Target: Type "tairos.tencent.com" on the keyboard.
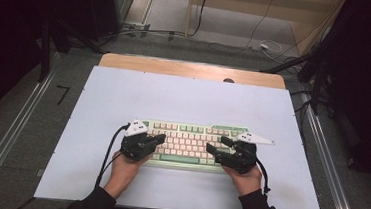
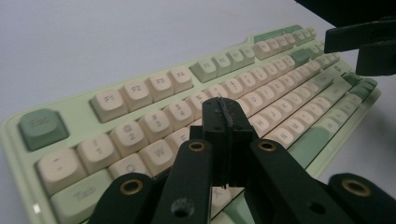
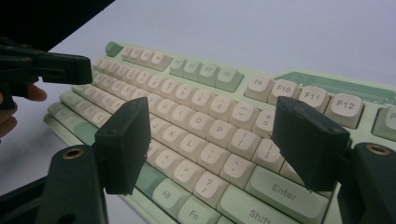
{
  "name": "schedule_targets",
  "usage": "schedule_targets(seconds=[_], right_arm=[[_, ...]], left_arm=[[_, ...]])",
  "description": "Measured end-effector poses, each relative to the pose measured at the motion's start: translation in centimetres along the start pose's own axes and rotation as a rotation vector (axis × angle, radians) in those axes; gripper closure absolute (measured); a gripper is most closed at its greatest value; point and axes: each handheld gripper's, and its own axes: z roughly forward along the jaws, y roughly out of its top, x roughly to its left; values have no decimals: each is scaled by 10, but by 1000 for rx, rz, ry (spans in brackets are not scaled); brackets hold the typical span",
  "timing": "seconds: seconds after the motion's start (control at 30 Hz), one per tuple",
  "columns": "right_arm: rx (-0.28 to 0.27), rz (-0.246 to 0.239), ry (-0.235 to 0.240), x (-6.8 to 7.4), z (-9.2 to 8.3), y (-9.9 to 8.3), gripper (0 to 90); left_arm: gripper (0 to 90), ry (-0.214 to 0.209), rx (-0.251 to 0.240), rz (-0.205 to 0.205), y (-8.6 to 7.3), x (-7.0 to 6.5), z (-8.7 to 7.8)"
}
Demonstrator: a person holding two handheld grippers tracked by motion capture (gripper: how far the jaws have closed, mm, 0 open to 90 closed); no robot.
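1. We take the keyboard [image 1: 190, 144] as our landmark: a pale green board with cream keys, lying flat on the white sheet [image 1: 183, 102] that covers the table, toward the person's edge of it.
2. Left gripper [image 1: 160, 139]: we see it over the keyboard's left end, held in the left hand [image 1: 124, 167], its tips pointing inward across the keys. In the left gripper view the two pads [image 2: 223, 128] are pressed flat together above the upper letter rows, with nothing between them.
3. Keyboard centre: we find the long green space bar [image 1: 183, 159] on the near edge, between the two grippers, with no jaw on it.
4. Right gripper [image 1: 218, 145]: we see it over the keyboard's right end, held in the right hand [image 1: 244, 178], tips pointing inward toward the left gripper. In the right gripper view its pads [image 3: 125, 140] stand wide apart above the letter keys and the Enter key [image 3: 282, 190], and we see nothing held between them.
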Motion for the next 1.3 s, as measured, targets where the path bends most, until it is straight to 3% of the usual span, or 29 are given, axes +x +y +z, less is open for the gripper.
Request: schedule_targets(seconds=[0.23, 0.47, 0.77, 1.3], right_arm=[[5, -2, -2, 1, 0, 0, 264], [3, -4, 2, 1, 0, 0, 264], [-1, 2, 5, 1, -1, 1, 265], [-3, 10, 12, 0, -2, 1, 265]], left_arm=[[900, -4, 66, 6, 14, -10, 20], [900, 38, 123, 47, 18, -18, 34], [900, 71, 130, 42, 19, -19, 40], [900, 63, 178, 48, 19, -17, 46]])
